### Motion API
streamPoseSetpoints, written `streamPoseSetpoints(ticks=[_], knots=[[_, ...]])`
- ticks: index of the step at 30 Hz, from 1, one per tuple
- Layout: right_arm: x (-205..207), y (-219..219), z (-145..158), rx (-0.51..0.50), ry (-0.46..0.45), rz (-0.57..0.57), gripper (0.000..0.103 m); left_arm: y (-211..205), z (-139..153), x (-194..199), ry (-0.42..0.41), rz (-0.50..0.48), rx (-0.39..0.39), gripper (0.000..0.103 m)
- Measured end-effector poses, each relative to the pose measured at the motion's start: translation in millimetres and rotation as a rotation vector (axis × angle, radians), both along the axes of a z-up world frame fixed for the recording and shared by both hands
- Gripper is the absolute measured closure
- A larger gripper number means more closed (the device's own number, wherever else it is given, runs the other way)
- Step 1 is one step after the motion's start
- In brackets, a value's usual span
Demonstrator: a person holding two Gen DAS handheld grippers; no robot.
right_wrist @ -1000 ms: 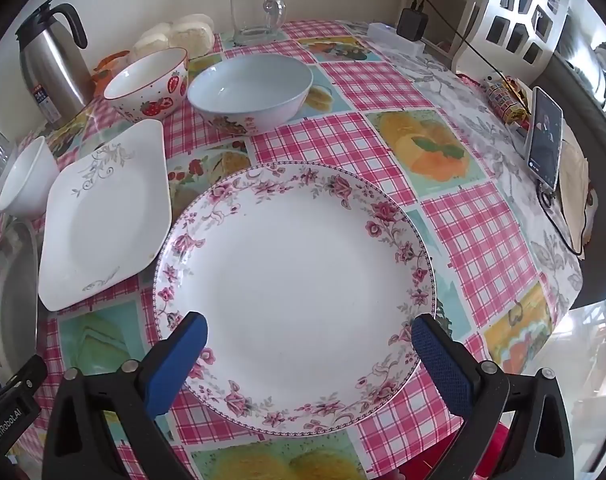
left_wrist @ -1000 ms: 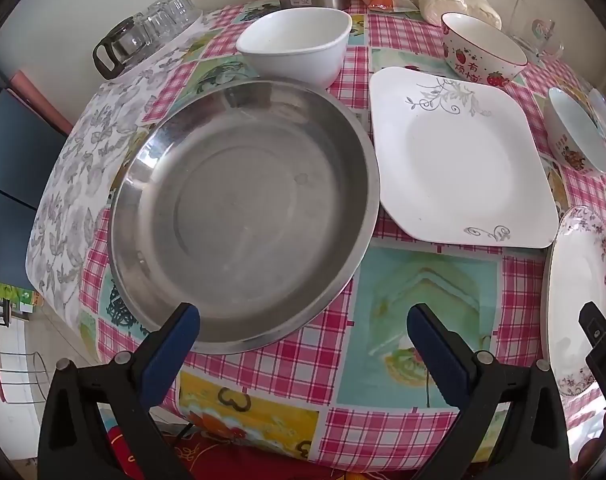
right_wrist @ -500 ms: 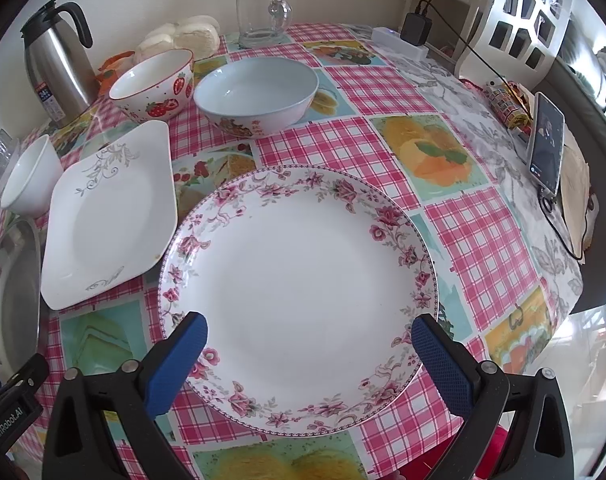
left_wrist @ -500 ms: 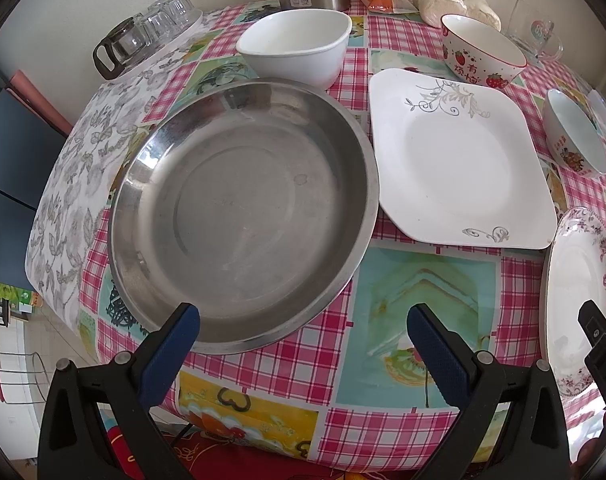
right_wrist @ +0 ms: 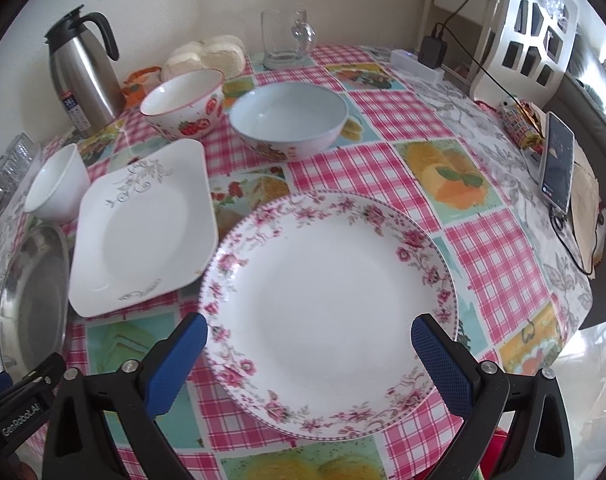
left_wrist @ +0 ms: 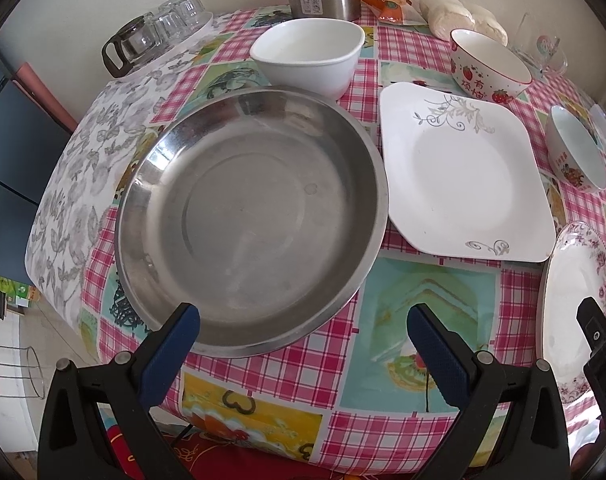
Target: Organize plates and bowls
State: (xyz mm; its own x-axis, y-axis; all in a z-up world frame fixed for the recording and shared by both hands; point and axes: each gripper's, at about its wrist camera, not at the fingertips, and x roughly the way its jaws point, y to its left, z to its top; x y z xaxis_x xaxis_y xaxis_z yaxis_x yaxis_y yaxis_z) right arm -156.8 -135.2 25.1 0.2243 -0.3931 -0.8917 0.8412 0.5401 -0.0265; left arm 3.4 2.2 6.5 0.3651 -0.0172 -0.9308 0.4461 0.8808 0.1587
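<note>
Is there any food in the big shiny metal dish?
Empty. The round stainless steel dish shows only its bare, reflective bottom in the left wrist view, with nothing lying in it.

A shiny, smooth metal pan point(left_wrist: 251, 216) is seen beside glossy ceramic plates point(right_wrist: 143, 228). The table is covered with a smooth, glossy checked cloth point(right_wrist: 499, 248).
</note>
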Motion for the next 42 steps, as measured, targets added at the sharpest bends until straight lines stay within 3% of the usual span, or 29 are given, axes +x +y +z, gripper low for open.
streamPoseSetpoints(ticks=[4, 27, 30, 35, 38, 42], knots=[[4.5, 4.6, 2.6, -0.011, -0.016, 0.017, 0.000, 0.4, 2.7, -0.5, -0.039, 0.005, -0.006, 0.000], [30.1, 31.3, -2.2, -0.014, -0.010, 0.067, 0.000, 24.0, 3.7, 19.4, -0.008, 0.097, -0.063, 0.000], [33.2, 34.9, -2.5, -0.016, -0.016, 0.079, 0.000, 38.7, 6.3, 31.2, -0.008, 0.156, -0.091, 0.000], [42.7, 46.3, -2.6, -0.001, -0.060, 0.124, 0.000, 83.3, 21.6, 54.6, -0.085, 0.315, -0.169, 0.000], [50.7, 56.2, -1.4, -0.004, -0.089, 0.157, 0.000, 105.6, 28.4, 64.5, -0.119, 0.374, -0.231, 0.000], [61.4, 71.4, 0.2, -0.013, -0.127, 0.208, 0.000, 122.6, 31.5, 72.4, -0.165, 0.441, -0.257, 0.000]])
